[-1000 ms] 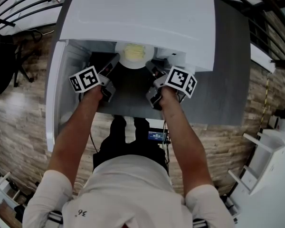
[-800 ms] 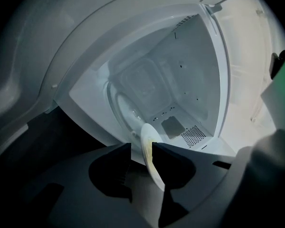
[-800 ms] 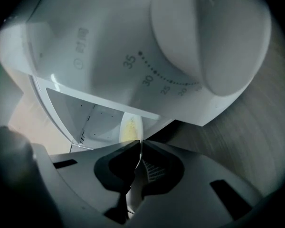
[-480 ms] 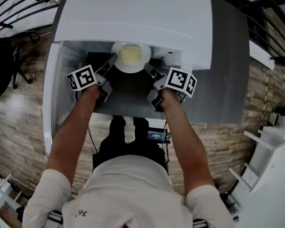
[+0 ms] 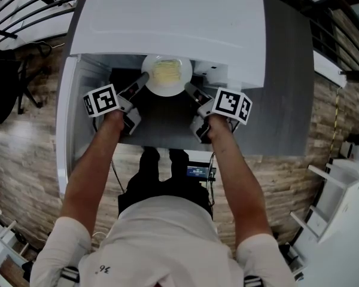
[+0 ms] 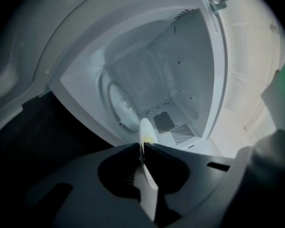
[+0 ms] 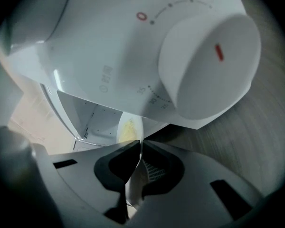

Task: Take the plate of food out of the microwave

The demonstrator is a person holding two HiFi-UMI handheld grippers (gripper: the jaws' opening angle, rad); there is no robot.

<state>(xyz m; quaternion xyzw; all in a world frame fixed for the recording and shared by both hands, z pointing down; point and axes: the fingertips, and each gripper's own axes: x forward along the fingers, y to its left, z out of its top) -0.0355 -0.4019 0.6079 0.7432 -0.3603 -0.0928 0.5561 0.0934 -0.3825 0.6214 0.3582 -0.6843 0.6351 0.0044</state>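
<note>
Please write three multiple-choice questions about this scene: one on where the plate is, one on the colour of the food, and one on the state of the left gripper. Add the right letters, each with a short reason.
1. Where is the plate relative to the microwave?
A. on its top
B. at its open front
C. on the floor beside it

2. What colour is the food on the plate?
A. yellow
B. green
C. red

3. What is the state of the left gripper?
A. open and empty
B. out of every view
C. shut on the plate's rim

Answers:
1 B: the head view shows it at the opening, under the top's front edge.
2 A: the heap is pale yellow.
3 C: its jaws have just been closing, and the rim sits pinched between them.
</note>
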